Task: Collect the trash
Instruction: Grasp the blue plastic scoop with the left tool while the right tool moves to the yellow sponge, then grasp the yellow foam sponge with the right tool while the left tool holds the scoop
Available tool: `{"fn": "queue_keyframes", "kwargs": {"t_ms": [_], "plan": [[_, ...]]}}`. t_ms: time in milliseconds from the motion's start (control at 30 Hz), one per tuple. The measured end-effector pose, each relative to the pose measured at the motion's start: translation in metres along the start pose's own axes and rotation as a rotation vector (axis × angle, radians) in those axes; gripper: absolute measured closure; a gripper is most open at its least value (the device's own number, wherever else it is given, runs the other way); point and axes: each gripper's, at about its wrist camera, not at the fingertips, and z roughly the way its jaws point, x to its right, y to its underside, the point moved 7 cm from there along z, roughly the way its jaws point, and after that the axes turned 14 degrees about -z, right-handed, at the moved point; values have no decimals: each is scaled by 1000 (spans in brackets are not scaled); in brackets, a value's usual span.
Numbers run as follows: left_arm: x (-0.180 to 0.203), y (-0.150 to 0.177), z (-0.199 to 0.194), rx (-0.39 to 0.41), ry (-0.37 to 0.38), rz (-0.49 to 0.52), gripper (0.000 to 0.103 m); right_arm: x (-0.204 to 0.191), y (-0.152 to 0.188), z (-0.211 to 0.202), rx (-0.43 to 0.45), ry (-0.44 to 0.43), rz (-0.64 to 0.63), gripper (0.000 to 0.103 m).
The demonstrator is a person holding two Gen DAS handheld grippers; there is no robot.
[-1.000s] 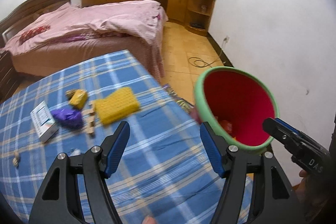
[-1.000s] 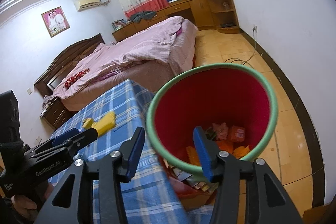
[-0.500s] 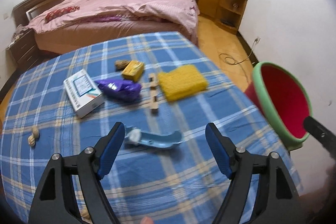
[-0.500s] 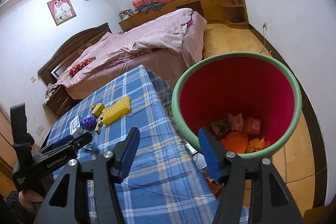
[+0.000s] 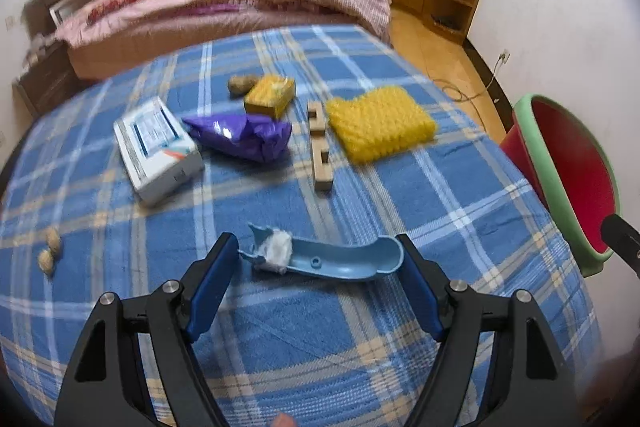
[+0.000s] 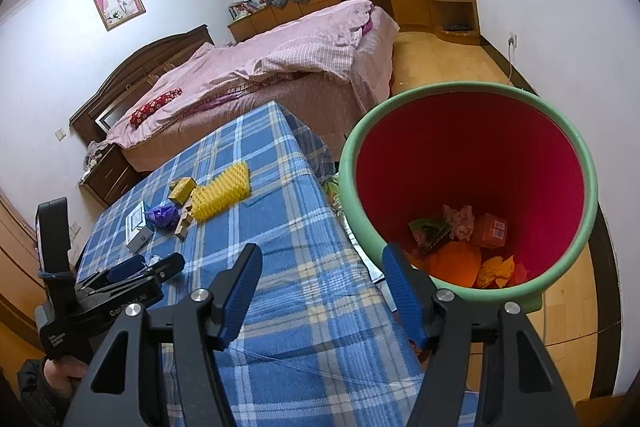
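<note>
The left hand-held gripper [image 5: 318, 267] is spread wide, with a broken blue plastic piece [image 5: 332, 261] lying between its fingertips on the blue checked surface [image 5: 400, 195]. A white wad [image 5: 278, 251] sits on that piece. Farther ahead lie a purple wrapper [image 5: 244, 135] and a yellow sponge [image 5: 380, 123]. The right hand-held gripper [image 6: 322, 279] is spread too and holds nothing. Just ahead on its right stands the red bin [image 6: 468, 163] with trash inside.
</note>
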Motion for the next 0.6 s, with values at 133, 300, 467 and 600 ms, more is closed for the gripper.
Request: {"fn": "queue_keyframes", "kwargs": {"t_ms": [133,300,467,600], "plan": [[-2,-3,-2,10,19,-25,28,-4,-2,6,-12,-4,-15,37],[-7,-9,-10,33,38,-45,28,-11,-8,12,-22,-9,-43,37],[-19,-27,-19,75,24,-67,28,-24,-16,21,-36,-19,-75,37],[-34,-44,-23,103,-15,-93,28,-36,-26,32,-44,-33,-98,37]]}}
